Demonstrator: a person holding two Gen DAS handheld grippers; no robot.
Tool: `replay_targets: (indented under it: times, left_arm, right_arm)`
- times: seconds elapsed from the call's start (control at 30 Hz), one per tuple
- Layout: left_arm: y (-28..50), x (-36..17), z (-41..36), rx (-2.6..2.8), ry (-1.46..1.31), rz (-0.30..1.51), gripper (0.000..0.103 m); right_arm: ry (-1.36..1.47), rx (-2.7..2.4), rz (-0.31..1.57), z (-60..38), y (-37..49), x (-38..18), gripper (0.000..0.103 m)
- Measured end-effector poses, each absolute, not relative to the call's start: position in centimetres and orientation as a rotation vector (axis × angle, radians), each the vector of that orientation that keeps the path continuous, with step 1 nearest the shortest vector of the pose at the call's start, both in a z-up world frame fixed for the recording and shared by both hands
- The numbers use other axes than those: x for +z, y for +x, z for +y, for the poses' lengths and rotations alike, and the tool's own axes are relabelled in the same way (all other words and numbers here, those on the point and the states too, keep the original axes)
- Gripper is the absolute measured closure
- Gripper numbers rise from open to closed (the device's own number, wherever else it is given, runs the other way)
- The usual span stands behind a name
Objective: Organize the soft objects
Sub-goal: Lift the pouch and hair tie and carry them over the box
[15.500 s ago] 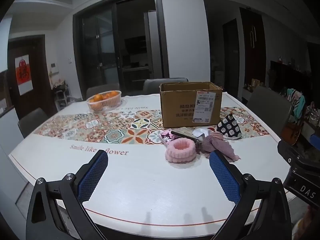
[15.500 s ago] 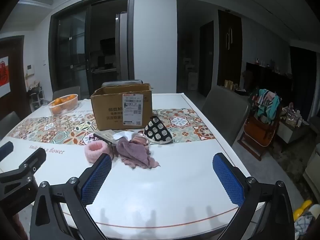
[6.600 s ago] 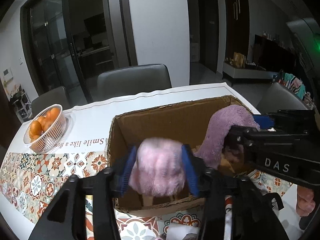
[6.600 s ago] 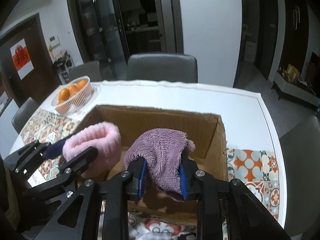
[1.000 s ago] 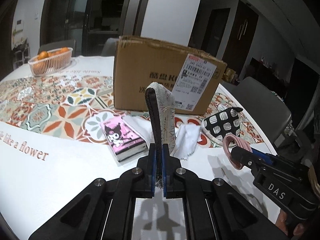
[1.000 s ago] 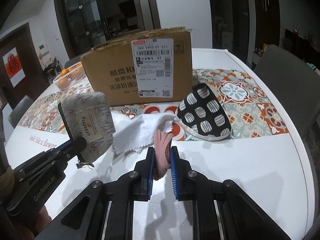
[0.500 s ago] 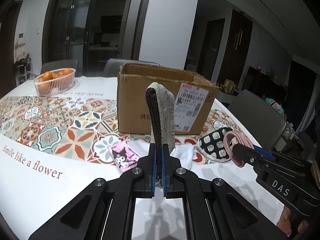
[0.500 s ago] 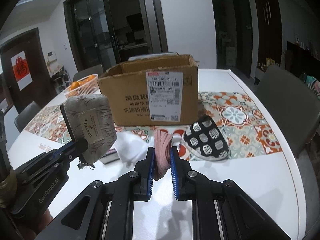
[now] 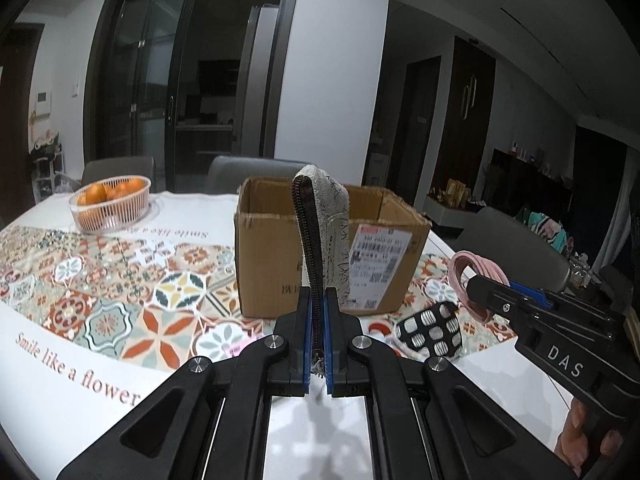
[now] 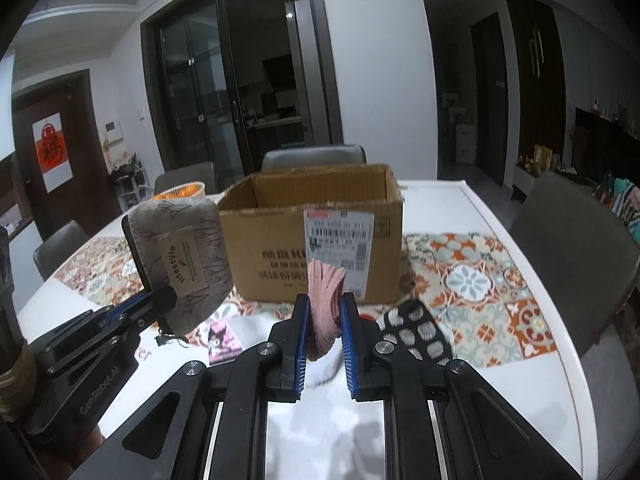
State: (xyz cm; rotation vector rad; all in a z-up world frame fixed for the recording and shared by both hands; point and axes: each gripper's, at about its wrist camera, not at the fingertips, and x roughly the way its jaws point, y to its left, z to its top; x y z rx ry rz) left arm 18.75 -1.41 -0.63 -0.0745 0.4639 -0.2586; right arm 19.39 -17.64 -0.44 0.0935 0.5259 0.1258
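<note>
My left gripper [image 9: 318, 312] is shut on a grey fabric zip pouch [image 9: 324, 232], held upright above the table in front of the open cardboard box [image 9: 276, 264]. The pouch [image 10: 182, 268] also shows in the right wrist view, left of the box [image 10: 280, 252]. My right gripper [image 10: 323, 316] is shut on a pink ribbed band [image 10: 325, 304], held above the table before the box. The band [image 9: 476, 272] shows at the right in the left wrist view. A black pouch with white dots [image 9: 430, 330] lies on the table right of the box.
A basket of oranges [image 9: 109, 208] stands at the far left of the table. A small pink pack with a cartoon figure [image 10: 222, 338] lies on the patterned runner [image 9: 120, 288]. Grey chairs stand behind [image 10: 316, 158] and to the right [image 10: 572, 236] of the table.
Both grippers have risen with their loads. The box's open top has come into view, and the white cloth is hidden now.
</note>
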Motion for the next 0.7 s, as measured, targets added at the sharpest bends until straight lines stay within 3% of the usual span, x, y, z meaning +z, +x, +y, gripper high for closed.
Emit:
replay_targets:
  times: [0.7]
  left_arm:
    - [22.9, 3.6, -1.4, -0.226, -0.019, 0.341, 0.096]
  right_arm:
    - [0.065, 0.125, 0.369, -17.5, 23.0, 4.5, 0.086]
